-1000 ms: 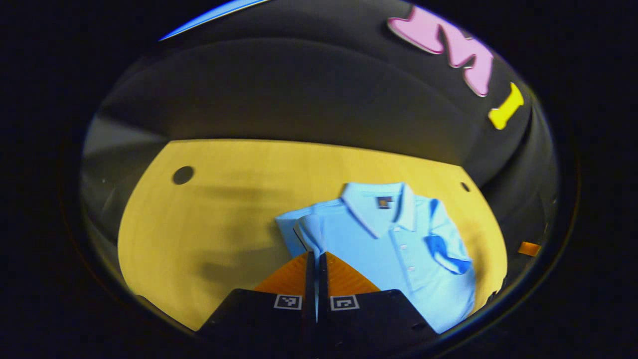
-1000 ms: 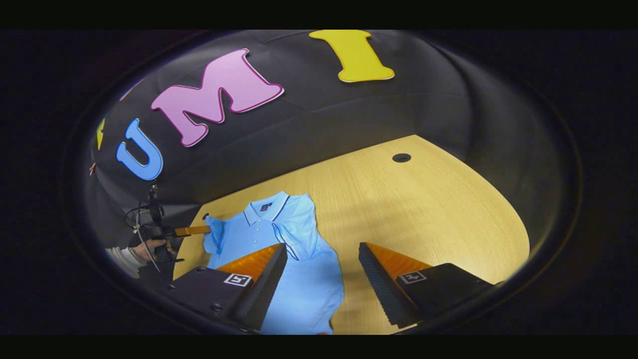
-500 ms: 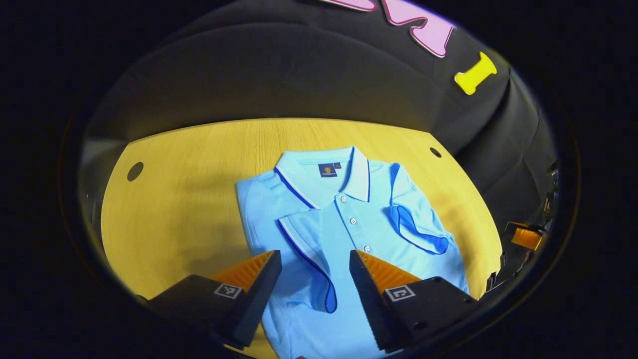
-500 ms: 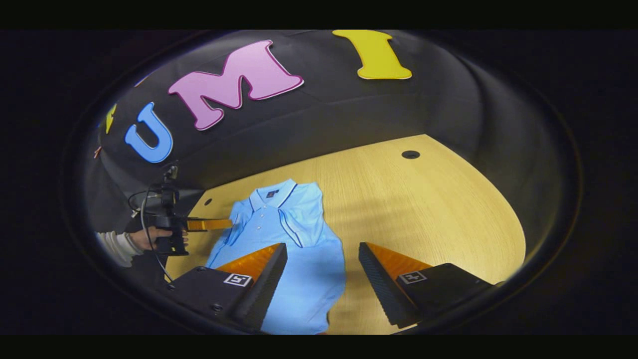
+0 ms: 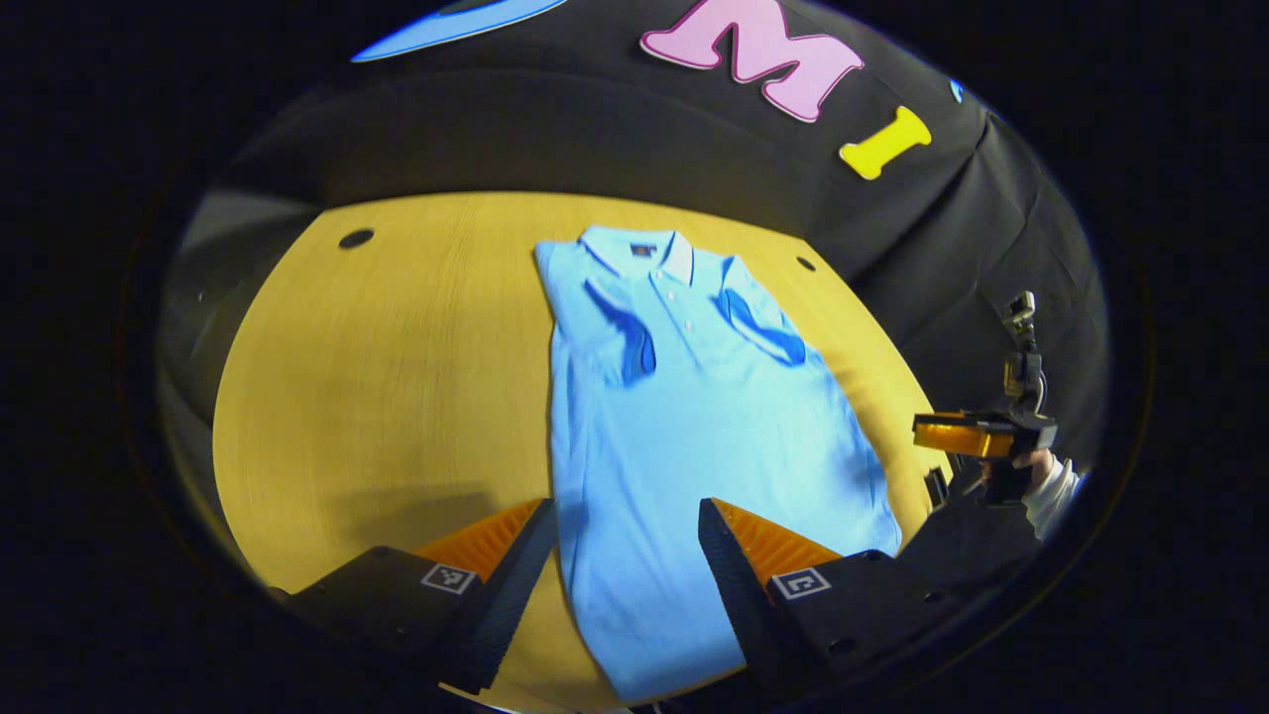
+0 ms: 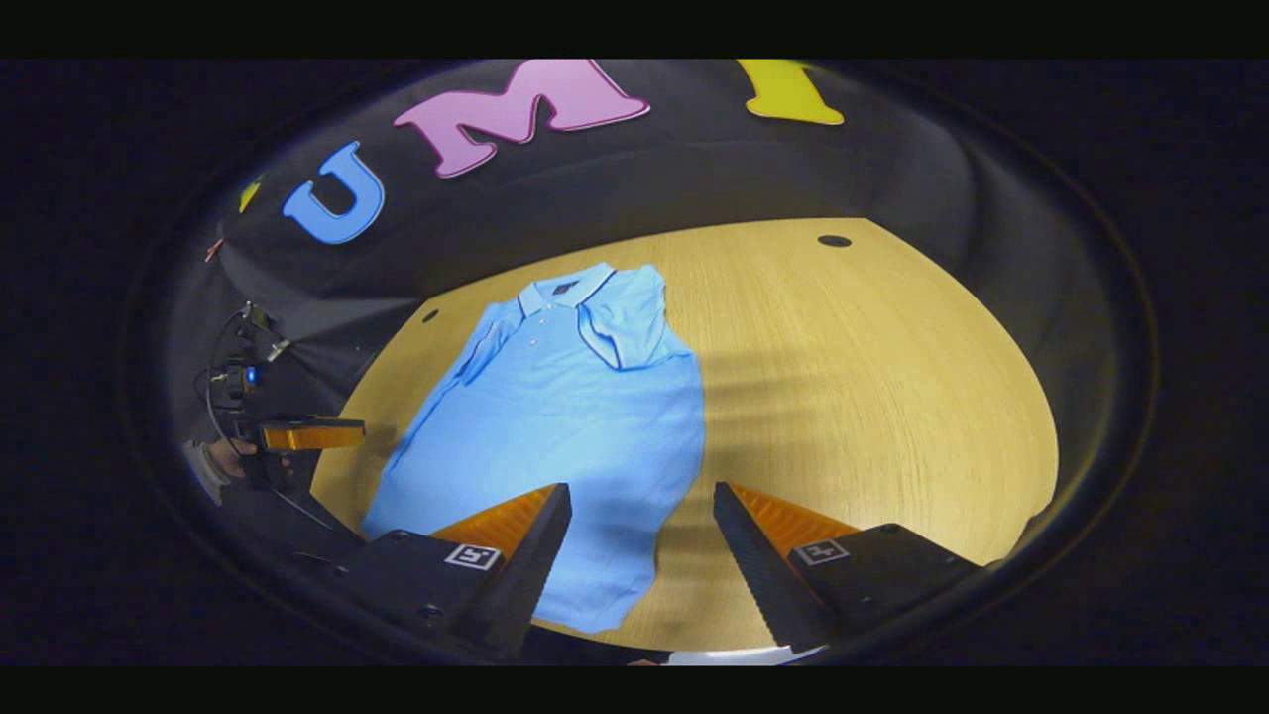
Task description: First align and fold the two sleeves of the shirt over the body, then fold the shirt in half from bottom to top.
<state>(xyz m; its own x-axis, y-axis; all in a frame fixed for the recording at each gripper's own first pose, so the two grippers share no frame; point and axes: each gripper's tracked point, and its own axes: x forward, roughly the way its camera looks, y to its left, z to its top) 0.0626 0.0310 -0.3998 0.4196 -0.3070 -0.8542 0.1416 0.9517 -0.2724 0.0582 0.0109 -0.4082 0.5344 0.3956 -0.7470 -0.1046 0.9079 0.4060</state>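
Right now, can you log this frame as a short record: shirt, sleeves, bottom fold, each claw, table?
shirt: light blue polo shirt lying flat, collar toward the far wall
sleeves: both sleeves folded in over the body, left sleeve, right sleeve
bottom fold: not done, hem lies at the near edge
left claw: open, above the hem, holding nothing
right claw: open, above the lower body, holding nothing
table: light wood, round hole near the far corner

Open right tool (image 6: 642, 516) above sleeve-folded shirt (image 6: 565, 426).
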